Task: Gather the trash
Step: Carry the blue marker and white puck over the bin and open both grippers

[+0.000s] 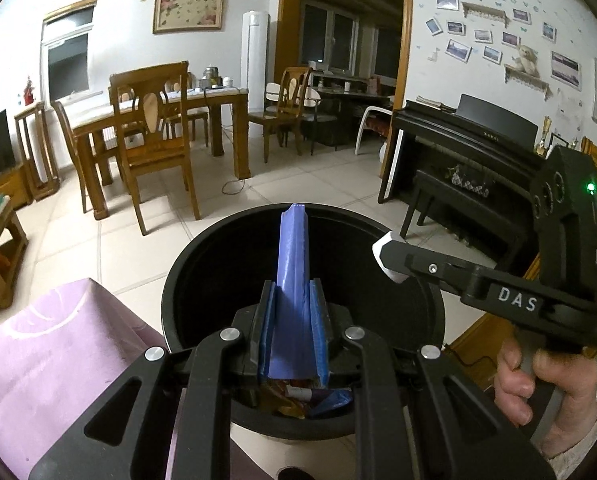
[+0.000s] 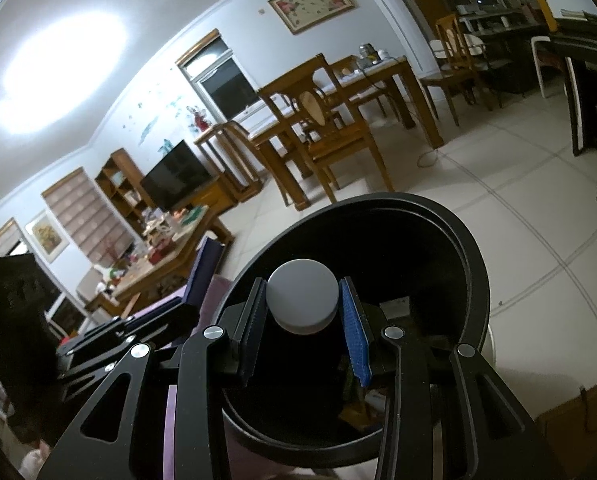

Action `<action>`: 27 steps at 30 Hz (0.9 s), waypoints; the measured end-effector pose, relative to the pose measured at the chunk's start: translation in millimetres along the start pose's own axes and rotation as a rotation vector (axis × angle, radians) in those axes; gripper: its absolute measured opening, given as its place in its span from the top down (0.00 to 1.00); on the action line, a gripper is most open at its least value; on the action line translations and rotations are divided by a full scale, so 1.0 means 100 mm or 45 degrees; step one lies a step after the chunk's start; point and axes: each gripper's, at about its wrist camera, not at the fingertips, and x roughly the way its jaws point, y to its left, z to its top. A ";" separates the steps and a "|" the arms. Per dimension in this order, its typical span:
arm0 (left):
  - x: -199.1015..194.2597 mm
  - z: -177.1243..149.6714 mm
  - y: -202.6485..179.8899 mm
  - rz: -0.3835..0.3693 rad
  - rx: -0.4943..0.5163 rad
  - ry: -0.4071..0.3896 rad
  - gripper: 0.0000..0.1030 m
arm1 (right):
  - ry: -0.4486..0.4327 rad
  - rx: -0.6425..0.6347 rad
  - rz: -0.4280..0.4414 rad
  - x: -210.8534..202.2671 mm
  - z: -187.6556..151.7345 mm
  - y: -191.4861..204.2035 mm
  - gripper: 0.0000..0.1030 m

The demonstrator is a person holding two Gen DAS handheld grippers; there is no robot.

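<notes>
A round black trash bin (image 1: 202, 272) stands on the tiled floor just ahead; it also shows in the right wrist view (image 2: 450, 232). Wrappers and scraps (image 1: 298, 400) lie at its bottom. My left gripper (image 1: 294, 304) is shut on a folded purple-blue wrapper (image 1: 292, 264) that stands upright above the bin. My right gripper (image 2: 304, 308) is shut on a white round cap-like object (image 2: 303, 300) over the bin's mouth. From the left wrist view the right gripper (image 1: 392, 258) reaches in from the right, with the white object (image 1: 386, 248) at its tip.
A pink cloth-covered surface (image 1: 46, 360) lies left of the bin. A wooden dining table and chairs (image 1: 154, 128) stand behind, a black piano (image 1: 466, 148) at right. A cluttered coffee table (image 2: 166, 248) and TV (image 2: 178, 180) are at left.
</notes>
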 end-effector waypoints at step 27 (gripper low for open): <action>-0.16 -0.01 -0.03 0.144 0.106 -0.074 0.09 | -0.066 0.079 0.016 -0.10 -0.22 0.15 0.14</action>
